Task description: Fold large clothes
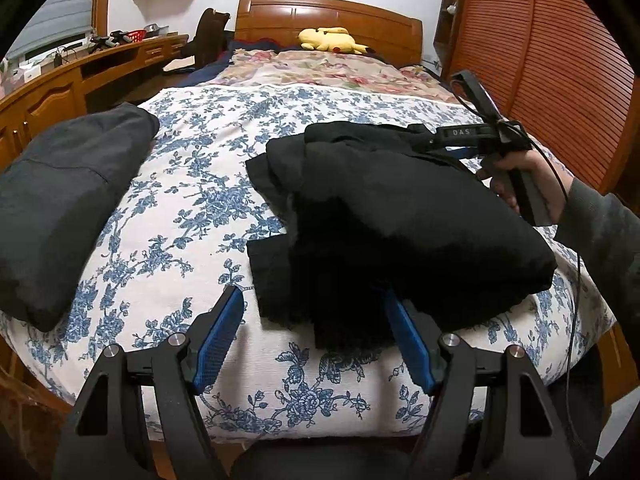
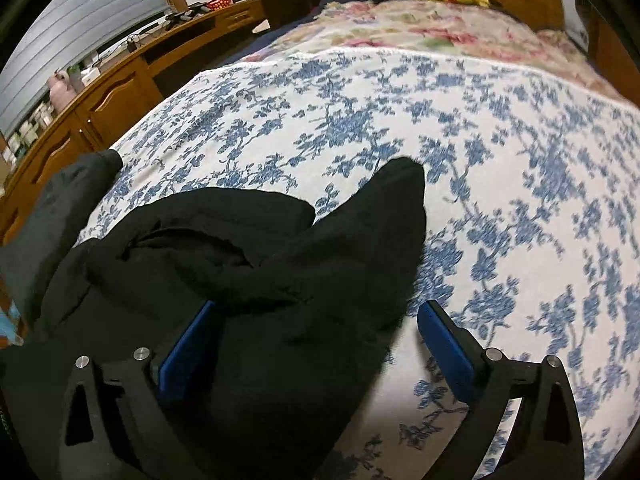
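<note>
A: Starting at the left gripper (image 1: 314,312), what do its blue fingers (image 1: 218,340) have?

B: Nothing. They stand apart, the near edge of the black garment (image 1: 400,216) lying between them but not pinched; the right-hand one is partly tucked under the cloth.

A: And the right gripper (image 2: 320,312)?

B: Spread wide as well. A peak of the same black garment (image 2: 280,272) bunches up between its fingers (image 2: 448,348), and the left-hand finger is half buried in the fabric, yet nothing is clamped. From the left wrist view that gripper (image 1: 430,142) sits at the garment's far right corner, held by a hand (image 1: 520,176) in a grey sleeve, a cable trailing from it.

A: Where does the garment lie?

B: Folded into a thick bundle on the bedspread (image 1: 208,184), white with blue flowers, toward its right side. A dark grey folded garment (image 1: 60,196) rests well apart at the left edge.

A: Farther out?

B: A second floral cover in pink tones, then a yellow plush toy (image 1: 332,40) against the wooden headboard (image 1: 328,14). A long wooden desk (image 1: 60,84) runs along the left wall, cluttered on top, and slatted wooden doors (image 1: 560,60) stand on the right.
</note>
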Action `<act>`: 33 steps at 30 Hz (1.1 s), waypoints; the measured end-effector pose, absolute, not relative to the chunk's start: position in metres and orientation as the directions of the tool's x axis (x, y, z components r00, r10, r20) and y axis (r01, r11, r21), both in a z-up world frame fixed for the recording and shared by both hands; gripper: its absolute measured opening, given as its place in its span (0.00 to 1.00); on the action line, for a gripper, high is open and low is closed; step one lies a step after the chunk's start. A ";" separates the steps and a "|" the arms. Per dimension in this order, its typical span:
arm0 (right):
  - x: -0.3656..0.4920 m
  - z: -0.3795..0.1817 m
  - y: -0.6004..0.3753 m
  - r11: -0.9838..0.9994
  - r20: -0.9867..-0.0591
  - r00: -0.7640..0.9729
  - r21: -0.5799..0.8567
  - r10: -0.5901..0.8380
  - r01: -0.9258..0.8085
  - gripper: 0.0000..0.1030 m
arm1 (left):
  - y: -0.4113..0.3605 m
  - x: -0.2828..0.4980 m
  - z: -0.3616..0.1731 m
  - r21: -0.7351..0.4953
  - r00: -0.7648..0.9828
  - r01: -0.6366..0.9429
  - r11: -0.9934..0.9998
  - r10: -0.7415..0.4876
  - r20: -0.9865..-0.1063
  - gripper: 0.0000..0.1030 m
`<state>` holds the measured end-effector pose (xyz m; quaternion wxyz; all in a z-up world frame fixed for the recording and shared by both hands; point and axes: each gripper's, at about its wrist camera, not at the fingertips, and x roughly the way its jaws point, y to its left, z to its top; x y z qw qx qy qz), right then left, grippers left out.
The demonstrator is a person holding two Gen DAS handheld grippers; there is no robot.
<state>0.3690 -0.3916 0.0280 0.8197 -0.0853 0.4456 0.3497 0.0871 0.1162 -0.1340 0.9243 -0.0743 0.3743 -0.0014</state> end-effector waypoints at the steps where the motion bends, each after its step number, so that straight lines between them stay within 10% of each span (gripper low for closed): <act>1: 0.372 0.026 -0.391 0.742 -0.794 0.348 0.183 0.498 -0.645 0.97 | 0.117 0.087 -0.135 -0.147 0.718 -0.052 0.988 -0.065 -0.693 0.72; 10: 0.387 0.011 -0.393 0.736 -0.804 0.263 0.288 0.533 -0.612 0.95 | 0.112 0.077 -0.146 -0.219 0.714 -0.012 0.976 -0.145 -0.685 0.59; 23: 0.363 0.030 -0.385 0.723 -0.792 0.311 0.222 0.525 -0.654 0.29 | 0.116 0.081 -0.152 -0.311 0.723 0.040 0.950 -0.242 -0.647 0.15; 33: 0.332 0.074 -0.367 0.722 -0.702 0.442 0.151 0.559 -0.675 0.18 | 0.143 0.066 -0.110 -0.265 0.810 0.041 0.963 -0.187 -0.555 0.05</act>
